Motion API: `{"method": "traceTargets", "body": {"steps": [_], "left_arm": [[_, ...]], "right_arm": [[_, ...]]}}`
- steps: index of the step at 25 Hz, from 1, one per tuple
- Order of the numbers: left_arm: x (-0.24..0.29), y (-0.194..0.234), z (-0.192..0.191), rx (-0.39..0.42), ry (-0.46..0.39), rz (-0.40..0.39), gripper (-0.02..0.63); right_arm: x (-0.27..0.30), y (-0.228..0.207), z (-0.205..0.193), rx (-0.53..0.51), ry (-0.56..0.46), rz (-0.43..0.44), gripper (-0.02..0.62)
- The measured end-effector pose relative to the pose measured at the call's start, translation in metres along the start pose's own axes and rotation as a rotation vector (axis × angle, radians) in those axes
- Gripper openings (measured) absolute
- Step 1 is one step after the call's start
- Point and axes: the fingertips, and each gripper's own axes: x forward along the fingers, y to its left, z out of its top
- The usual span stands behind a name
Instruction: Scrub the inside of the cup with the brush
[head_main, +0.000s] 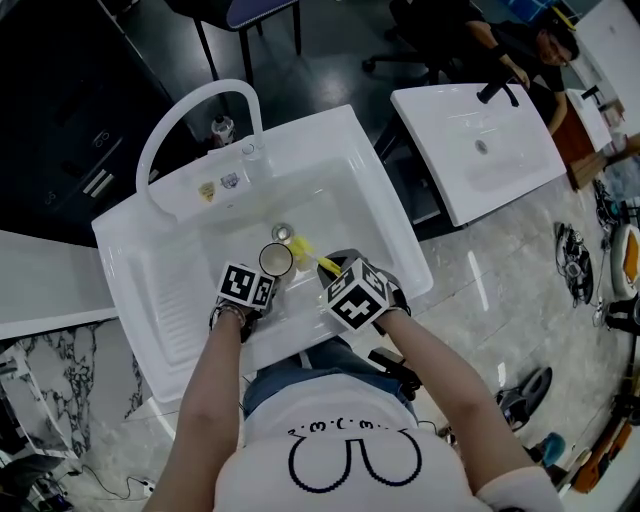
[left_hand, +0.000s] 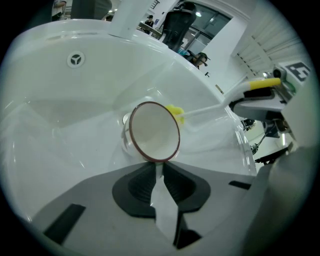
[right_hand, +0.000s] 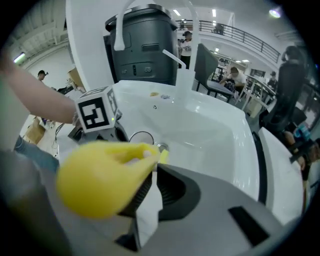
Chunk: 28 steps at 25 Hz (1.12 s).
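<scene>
A white cup (left_hand: 155, 135) with a dark red rim lies tilted over the sink basin, its mouth facing the left gripper view's camera. My left gripper (left_hand: 159, 167) is shut on the cup's lower wall. In the head view the cup (head_main: 276, 260) sits just ahead of the left gripper (head_main: 262, 280). My right gripper (right_hand: 152, 172) is shut on the brush's thick yellow handle (right_hand: 100, 175). The brush's yellow head (left_hand: 175, 111) is just behind the cup's rim, outside the cup, near the drain (head_main: 283, 233). The head view shows the right gripper (head_main: 335, 272) right of the cup.
The white sink (head_main: 380, 200) has a tall arched faucet (head_main: 200, 105) at the back and a ribbed drainboard (head_main: 175, 310) on the left. A second white basin (head_main: 490, 150) stands at the right. A person sits beyond it.
</scene>
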Motion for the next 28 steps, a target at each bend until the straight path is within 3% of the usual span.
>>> {"method": "traceTargets", "body": {"steps": [9,16,22,28], "left_arm": [[0.000,-0.001,0.001,-0.009,-0.002,-0.010,0.061],[0.000,0.000,0.002,-0.013,-0.007,-0.016,0.061],[-0.002,-0.001,0.004,-0.045,-0.023,-0.023,0.061],[-0.002,-0.001,0.006,-0.049,-0.028,-0.028,0.061]], "right_arm": [[-0.033,0.022,-0.009,-0.130,-0.027,0.027,0.038],[-0.001,0.023,0.003,-0.176,-0.038,0.009,0.038],[0.004,0.022,0.025,-0.223,-0.102,0.025,0.038],[-0.040,0.032,0.030,-0.233,-0.184,0.073,0.038]]}}
